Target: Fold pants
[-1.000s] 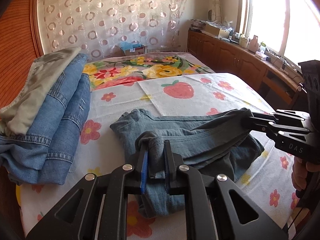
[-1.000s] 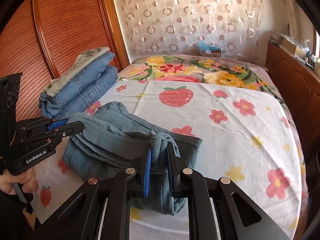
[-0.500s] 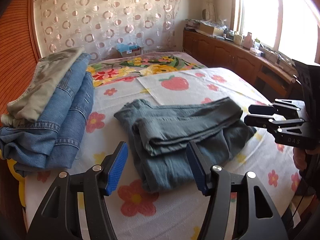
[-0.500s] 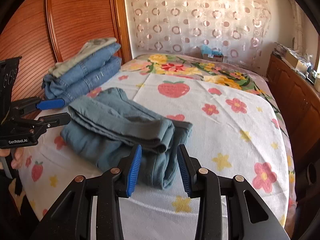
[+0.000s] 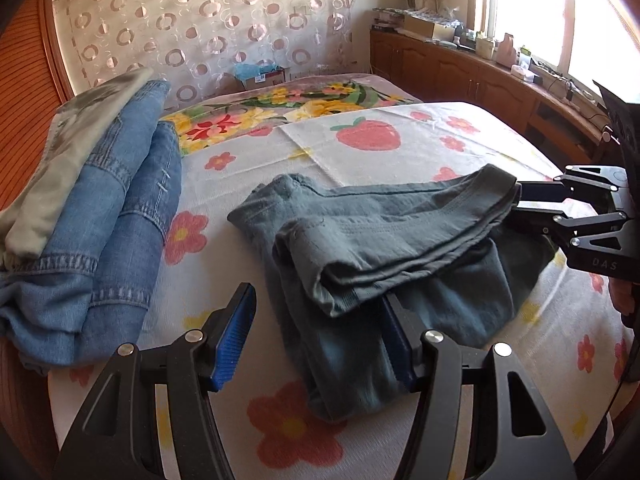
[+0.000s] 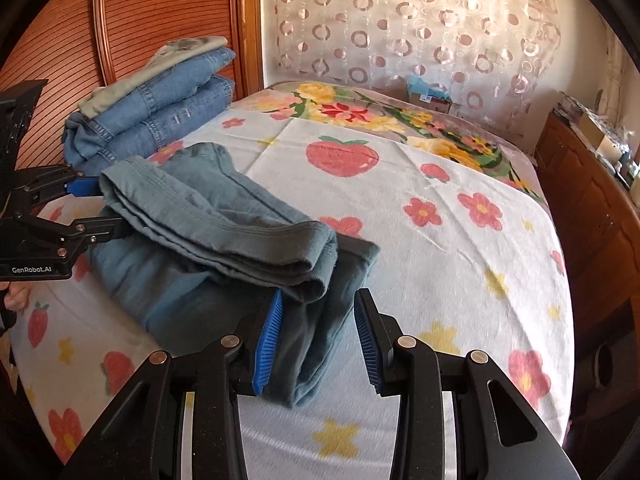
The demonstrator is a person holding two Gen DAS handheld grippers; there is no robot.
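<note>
Grey-blue pants (image 5: 380, 240) lie folded in a bundle on the flowered bed sheet (image 5: 400, 140), the top layer doubled over the lower one. My left gripper (image 5: 316, 328) stands open astride the bundle's near end, its right pad tucked under the overhanging fold. In the right wrist view the same pants (image 6: 208, 232) lie left of centre. My right gripper (image 6: 319, 332) is open around their other end, cloth between the pads but not pinched. Each gripper shows in the other's view: the right gripper (image 5: 520, 204) and the left gripper (image 6: 96, 204) sit at opposite ends of the fold.
A stack of folded blue jeans (image 5: 108, 208) with a grey-green garment on top lies at the bed's left side, by the wooden headboard (image 6: 60, 40). A wooden cabinet (image 5: 460, 72) with clutter runs under the window. A cardboard box (image 6: 428, 96) sits beyond the bed.
Both grippers were shut on the pants' top fold; they opened and let it drop onto the bundle. Since then both have sunk closer to the pants' ends.
</note>
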